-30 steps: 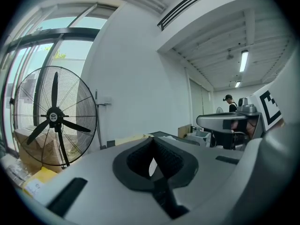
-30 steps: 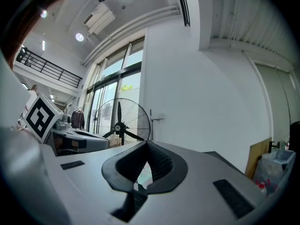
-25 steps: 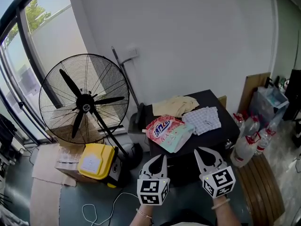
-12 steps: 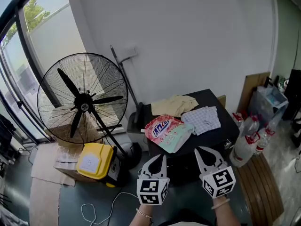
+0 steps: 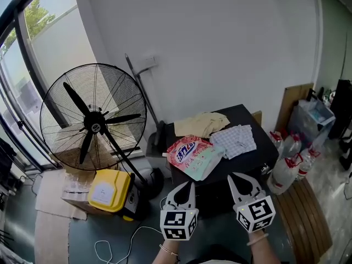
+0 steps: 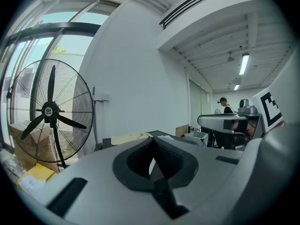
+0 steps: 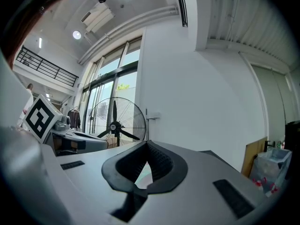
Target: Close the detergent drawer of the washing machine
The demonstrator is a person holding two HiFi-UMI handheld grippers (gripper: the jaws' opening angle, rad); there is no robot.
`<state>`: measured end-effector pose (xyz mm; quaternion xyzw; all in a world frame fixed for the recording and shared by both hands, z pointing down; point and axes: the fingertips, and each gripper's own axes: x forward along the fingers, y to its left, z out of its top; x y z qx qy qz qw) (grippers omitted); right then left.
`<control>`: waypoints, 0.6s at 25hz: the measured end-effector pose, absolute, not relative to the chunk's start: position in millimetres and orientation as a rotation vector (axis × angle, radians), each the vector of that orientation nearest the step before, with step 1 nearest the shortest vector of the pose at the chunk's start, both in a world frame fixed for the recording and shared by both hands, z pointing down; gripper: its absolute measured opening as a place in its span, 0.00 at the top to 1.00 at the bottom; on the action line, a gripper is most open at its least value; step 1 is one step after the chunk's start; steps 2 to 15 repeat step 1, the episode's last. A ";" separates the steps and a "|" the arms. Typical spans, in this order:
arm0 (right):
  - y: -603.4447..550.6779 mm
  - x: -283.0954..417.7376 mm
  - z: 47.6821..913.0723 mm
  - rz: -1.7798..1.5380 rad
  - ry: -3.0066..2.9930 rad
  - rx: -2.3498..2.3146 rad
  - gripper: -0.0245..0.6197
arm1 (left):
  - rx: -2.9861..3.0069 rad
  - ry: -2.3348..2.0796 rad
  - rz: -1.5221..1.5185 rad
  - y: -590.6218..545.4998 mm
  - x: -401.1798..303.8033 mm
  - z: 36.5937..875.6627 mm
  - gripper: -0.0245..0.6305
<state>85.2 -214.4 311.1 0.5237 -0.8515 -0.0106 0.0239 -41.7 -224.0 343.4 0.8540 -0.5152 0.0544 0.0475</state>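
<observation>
1. Against the picture from half a second ago, the head view has swung a little. The standing fan (image 5: 93, 122), the yellow case (image 5: 110, 190) on the floor and the detergent bag (image 5: 190, 150) all sit slightly further left in the frame. More of the room's right side shows.
2. Both grippers keep the same places at the bottom of the head view, and nothing on the machine has been moved.
3. The left gripper (image 5: 187, 187) is held low in front of us, its marker cube (image 5: 178, 224) facing the camera. It points forward at the near edge of the black washing machine (image 5: 258, 142).
4. In the left gripper view the left gripper (image 6: 152, 140) has its jaws brought together at the tips, with nothing between the pads.
5. The right gripper (image 5: 235, 181) is held level with the left and just beside it, not touching it. Its own cube (image 5: 255, 213) is tilted slightly outward.
6. In the right gripper view the right gripper (image 7: 147, 144) also has its jaws closed tip to tip and is empty.
7. The washing machine stands against the white wall, right of the fan. The detergent bag, a beige cloth (image 5: 202, 124) and a checked cloth (image 5: 235, 139) lie on its top.
8. We cannot make out the detergent drawer in any view, as the machine's front lies in shadow behind the grippers.
</observation>
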 end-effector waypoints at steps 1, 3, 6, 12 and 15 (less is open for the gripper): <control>-214.9 85.3 311.4 -0.032 -2.634 1.622 0.92 | 2.605 -1.570 0.164 -224.6 -41.4 343.2 0.94; -214.9 85.3 311.4 -0.032 -2.634 1.622 0.92 | 2.605 -1.570 0.164 -224.6 -41.4 343.2 0.94; -214.9 85.3 311.4 -0.032 -2.634 1.622 0.92 | 2.605 -1.570 0.164 -224.6 -41.4 343.2 0.94; -214.9 85.3 311.4 -0.032 -2.634 1.622 0.92 | 2.605 -1.570 0.164 -224.6 -41.4 343.2 0.94; -214.9 85.3 311.4 -0.032 -2.634 1.622 0.92 | 2.605 -1.570 0.164 -224.6 -41.4 343.2 0.94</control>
